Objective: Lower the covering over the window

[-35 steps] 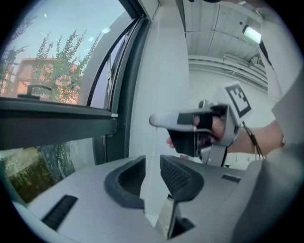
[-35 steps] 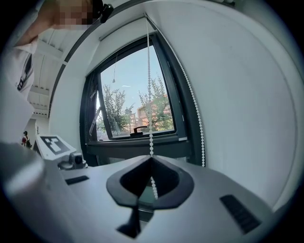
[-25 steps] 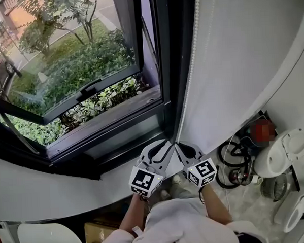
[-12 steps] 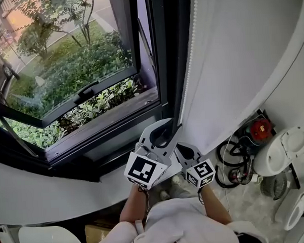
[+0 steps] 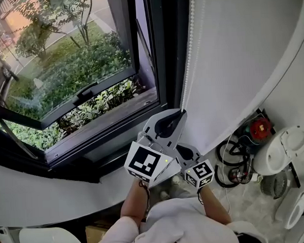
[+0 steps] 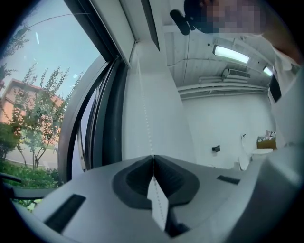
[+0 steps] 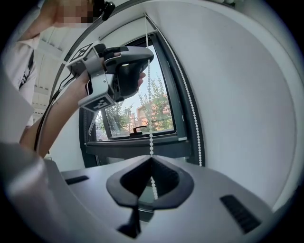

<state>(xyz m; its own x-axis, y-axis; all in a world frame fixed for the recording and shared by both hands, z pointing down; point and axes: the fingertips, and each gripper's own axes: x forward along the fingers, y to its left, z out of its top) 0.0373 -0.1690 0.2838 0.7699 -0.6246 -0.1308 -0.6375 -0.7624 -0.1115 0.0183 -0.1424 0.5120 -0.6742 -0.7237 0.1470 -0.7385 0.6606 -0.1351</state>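
Note:
A white roller blind (image 5: 240, 63) hangs at the right of the open window (image 5: 63, 72). Its white bead chain (image 5: 191, 45) drops along the dark frame. My left gripper (image 5: 182, 111) is raised, and its jaws are closing tight on the bead chain (image 6: 145, 109), which runs between the pads. My right gripper (image 7: 151, 158) sits lower, shut on the same strand of the chain (image 7: 150, 128). In the head view only its marker cube (image 5: 200, 173) shows, below the left gripper. The right gripper view shows the left gripper (image 7: 145, 56) above on the chain, with the second strand (image 7: 190, 109) hanging free.
The dark window frame and sill (image 5: 106, 123) lie just left of the grippers. On the floor at the right are coiled cables (image 5: 233, 165), a red object (image 5: 259, 128) and white appliances (image 5: 286, 152). A white chair (image 5: 46, 241) stands at lower left.
My left gripper has risen from beside the right gripper to a higher spot on the chain, and its jaws have gone from open to shut. The right gripper has stayed put.

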